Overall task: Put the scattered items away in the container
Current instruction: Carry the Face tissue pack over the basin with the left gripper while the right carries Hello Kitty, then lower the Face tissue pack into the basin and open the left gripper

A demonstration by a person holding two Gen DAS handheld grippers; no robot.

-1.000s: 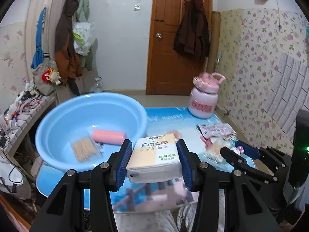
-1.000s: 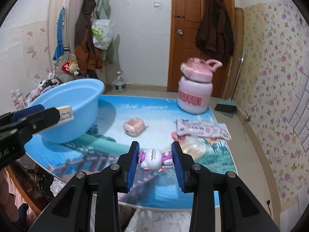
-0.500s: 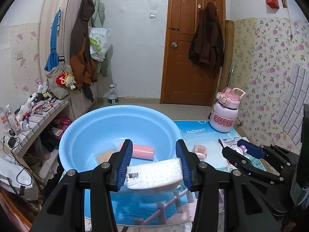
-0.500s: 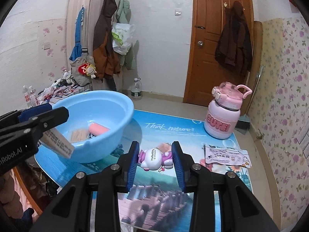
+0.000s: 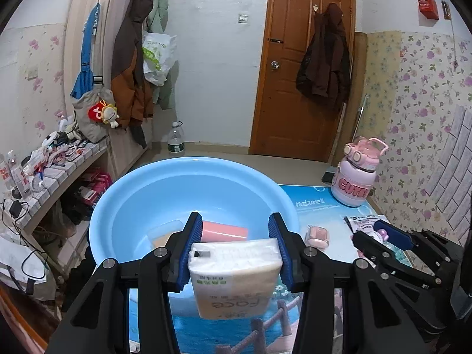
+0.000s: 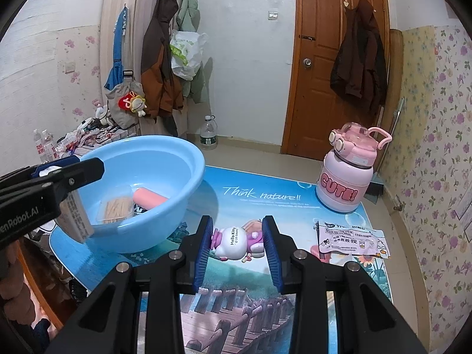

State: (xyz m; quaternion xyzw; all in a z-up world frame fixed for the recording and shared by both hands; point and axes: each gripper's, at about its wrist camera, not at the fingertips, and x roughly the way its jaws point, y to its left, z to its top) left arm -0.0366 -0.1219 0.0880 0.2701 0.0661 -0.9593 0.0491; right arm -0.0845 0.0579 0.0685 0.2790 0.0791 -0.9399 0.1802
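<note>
Tissue pack (image 5: 234, 268) clamped in left gripper (image 5: 235, 253), basin (image 5: 141, 194) just ahead; right gripper (image 6: 238, 249) clamps Hello Kitty toy (image 6: 233, 242), basin ahead-left.

Tissue pack (image 5: 236, 268) hangs at the blue basin (image 5: 141, 194) rim — pink roll (image 5: 224, 231) inside, Hello Kitty toy (image 6: 236, 242) aloft over the tabletop (image 6: 253, 194).

A basin (image 6: 141, 159) stands on the table's (image 6: 265, 295) left side. In it lie a roll (image 6: 149, 198) and, to the left of that, a box of sticks (image 6: 115, 209). A tissue pack (image 5: 236, 268) hangs at the basin's near rim. A bottle (image 6: 345, 174) stands far right. A flat packet (image 6: 348, 240) lies near of the bottle. A figurine (image 6: 236, 240) is held above the table's middle.
</note>
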